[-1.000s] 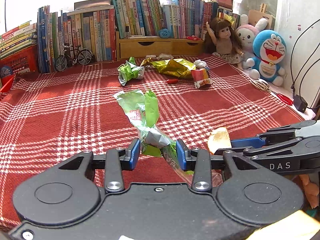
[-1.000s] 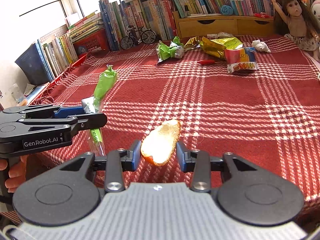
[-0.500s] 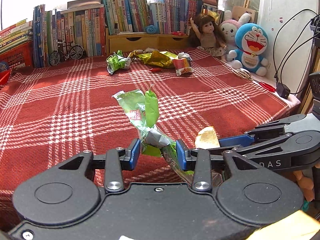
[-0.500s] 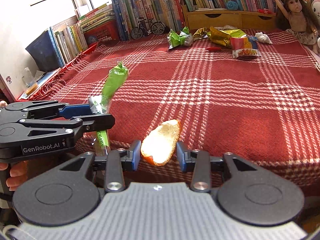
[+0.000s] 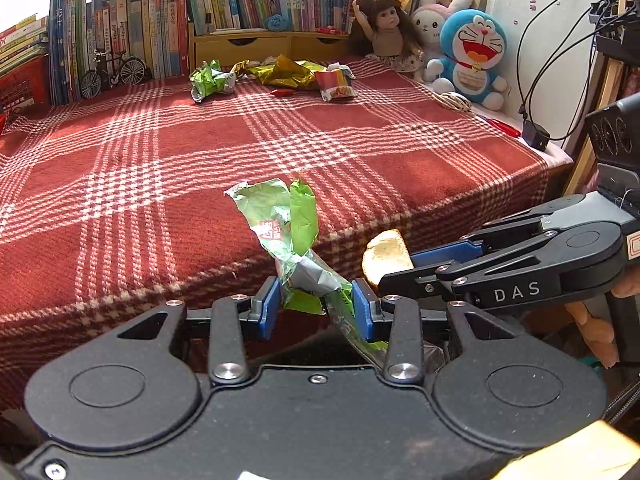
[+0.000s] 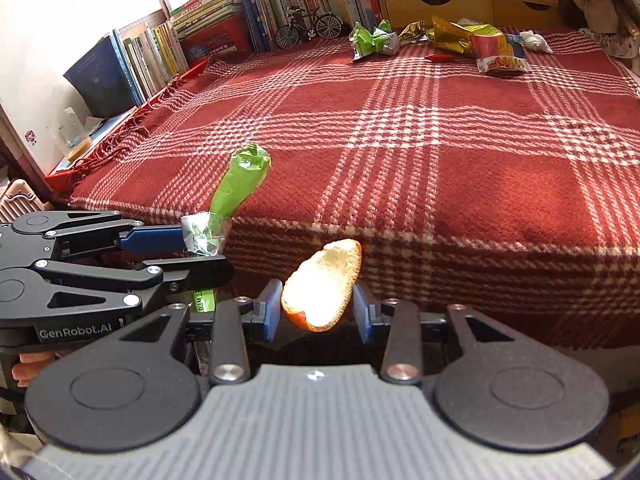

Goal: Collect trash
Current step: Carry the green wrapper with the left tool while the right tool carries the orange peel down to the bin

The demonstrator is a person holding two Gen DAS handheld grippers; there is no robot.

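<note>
Two hand-held grippers hung side by side just off the near edge of a table covered in a red plaid cloth (image 5: 120,152), each carrying a piece of trash. The left gripper (image 5: 316,304) had its blue-padded jaws clamped on the twisted waist of a green wrapper (image 5: 288,224), whose crumpled upper half stood up above the pads while a flat tail trailed below them. The right gripper (image 6: 316,306) held a piece of orange peel (image 6: 322,284) between its jaws, pale pith facing the camera and an orange rim low on the left; the left pad touched it, but whether the right pad pressed the peel could not be told. The wrapper looked feather-light, thin and crinkly, likely slick, so the bunched middle seemed the surest place to pinch it. The peel appeared light, curved and slightly stiff, probably able to bruise or slip if squeezed on its rounded face, so its edges looked the better hold. More trash lay well apart at the far end of the cloth: a crumpled green wrapper (image 5: 210,80), a gold foil bag (image 5: 286,74) and a red snack packet (image 5: 336,86), near a row of books (image 5: 140,44). No bin was visible in either view.
</note>
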